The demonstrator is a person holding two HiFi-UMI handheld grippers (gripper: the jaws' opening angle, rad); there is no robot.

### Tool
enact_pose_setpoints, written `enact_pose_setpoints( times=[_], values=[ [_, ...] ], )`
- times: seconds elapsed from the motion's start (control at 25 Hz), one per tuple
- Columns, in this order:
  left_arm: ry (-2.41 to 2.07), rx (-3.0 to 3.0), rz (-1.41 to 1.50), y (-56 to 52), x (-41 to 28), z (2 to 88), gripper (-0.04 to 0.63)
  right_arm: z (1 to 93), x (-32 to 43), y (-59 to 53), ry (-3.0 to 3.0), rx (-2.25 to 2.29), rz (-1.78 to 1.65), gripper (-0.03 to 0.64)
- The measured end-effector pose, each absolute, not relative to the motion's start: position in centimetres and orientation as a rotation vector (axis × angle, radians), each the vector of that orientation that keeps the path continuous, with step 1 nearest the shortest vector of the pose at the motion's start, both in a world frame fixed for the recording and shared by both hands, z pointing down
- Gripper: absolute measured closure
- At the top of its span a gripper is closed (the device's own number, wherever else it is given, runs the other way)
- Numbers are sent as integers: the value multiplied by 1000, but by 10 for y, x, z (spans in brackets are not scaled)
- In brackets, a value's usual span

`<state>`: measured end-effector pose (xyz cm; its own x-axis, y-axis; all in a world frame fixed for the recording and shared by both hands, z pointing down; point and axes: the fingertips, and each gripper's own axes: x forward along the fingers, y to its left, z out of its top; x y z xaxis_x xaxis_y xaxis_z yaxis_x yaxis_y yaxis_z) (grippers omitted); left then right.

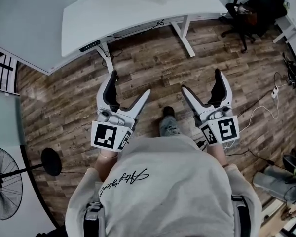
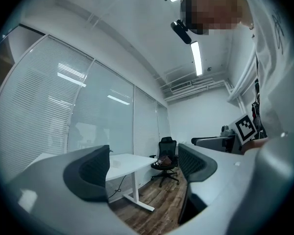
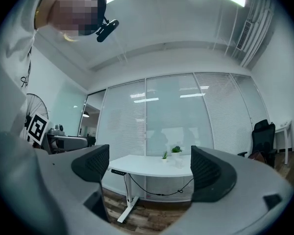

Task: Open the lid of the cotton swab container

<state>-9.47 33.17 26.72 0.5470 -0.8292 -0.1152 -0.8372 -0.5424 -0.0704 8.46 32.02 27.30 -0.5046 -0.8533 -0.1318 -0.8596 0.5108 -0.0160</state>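
Observation:
No cotton swab container can be made out for certain. A small pale object (image 3: 179, 161) stands on the white desk (image 3: 147, 166) beside two little plants (image 3: 175, 151); it is too small to identify. My left gripper (image 1: 130, 85) and right gripper (image 1: 201, 81) are held side by side in front of my body, over the wooden floor and short of the desk (image 1: 113, 14). Both stand open with nothing between their jaws. The left gripper view looks past the open left gripper (image 2: 143, 168) along the desk to an office chair. The open right gripper (image 3: 151, 166) faces the desk.
A black office chair (image 1: 244, 14) with a bag on it stands at the far right. A standing fan (image 1: 2, 184) is at my left. Cables and a power strip (image 1: 275, 93) lie on the floor at the right. Glass partitions with blinds (image 3: 176, 116) rise behind the desk.

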Motion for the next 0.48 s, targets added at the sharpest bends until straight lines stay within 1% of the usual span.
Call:
enact_pose_setpoints(
  times=[0.48],
  values=[
    [1507,-2617,59,228,-68,258,176,268,106,203,2656,-1401,38,117]
  ],
)
